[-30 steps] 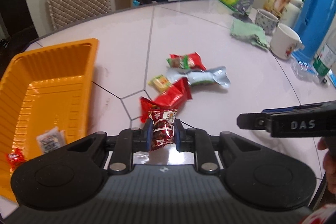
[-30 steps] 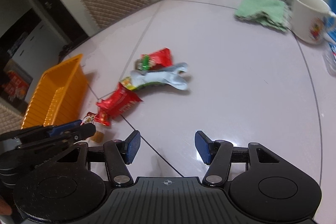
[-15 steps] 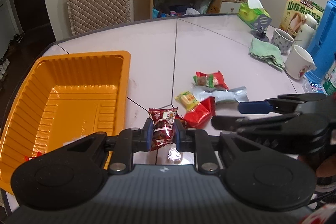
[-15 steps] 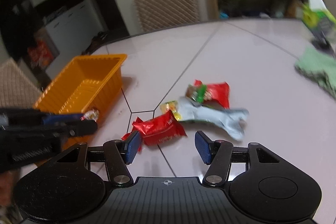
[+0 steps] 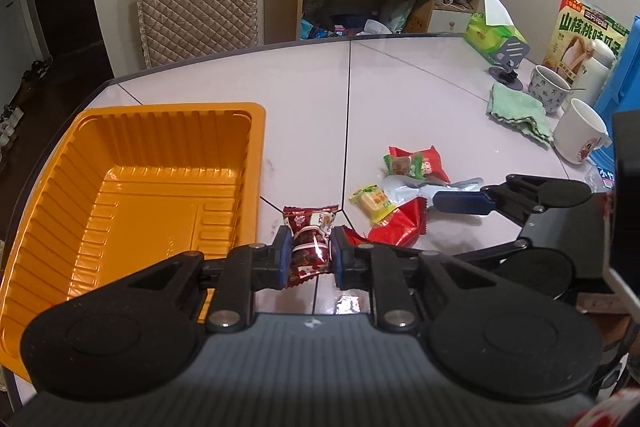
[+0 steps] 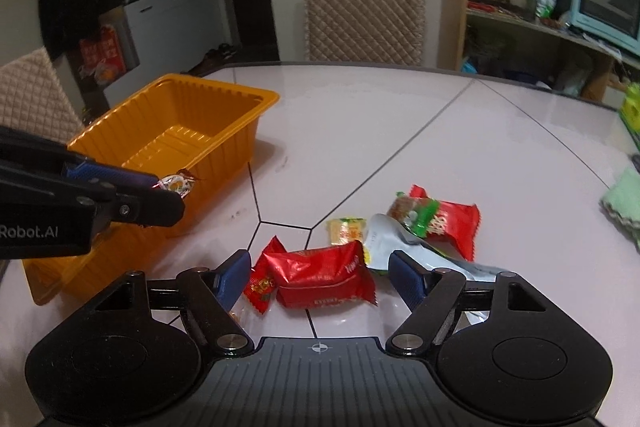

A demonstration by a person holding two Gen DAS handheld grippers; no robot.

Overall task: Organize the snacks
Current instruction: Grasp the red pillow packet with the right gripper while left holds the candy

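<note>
My left gripper (image 5: 307,254) clamped on dark-red candy (image 5: 308,245), beside orange tray (image 5: 256,115) near table's left edge, not yet dropped. Right gripper (image 6: 320,273) jaws just widened, straddling red packet (image 6: 320,275), pads clear. Four more snacks loose mid-table.

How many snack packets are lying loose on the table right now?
5: a large red packet, a small red packet at its left, a yellow packet behind, a silver pouch to the right, and a red-and-green packet overlapping the pouch. More may hide underneath.

The right tongs (image 6: 316,273) have just widened and dropped astride the red packet (image 6: 326,279).
</note>
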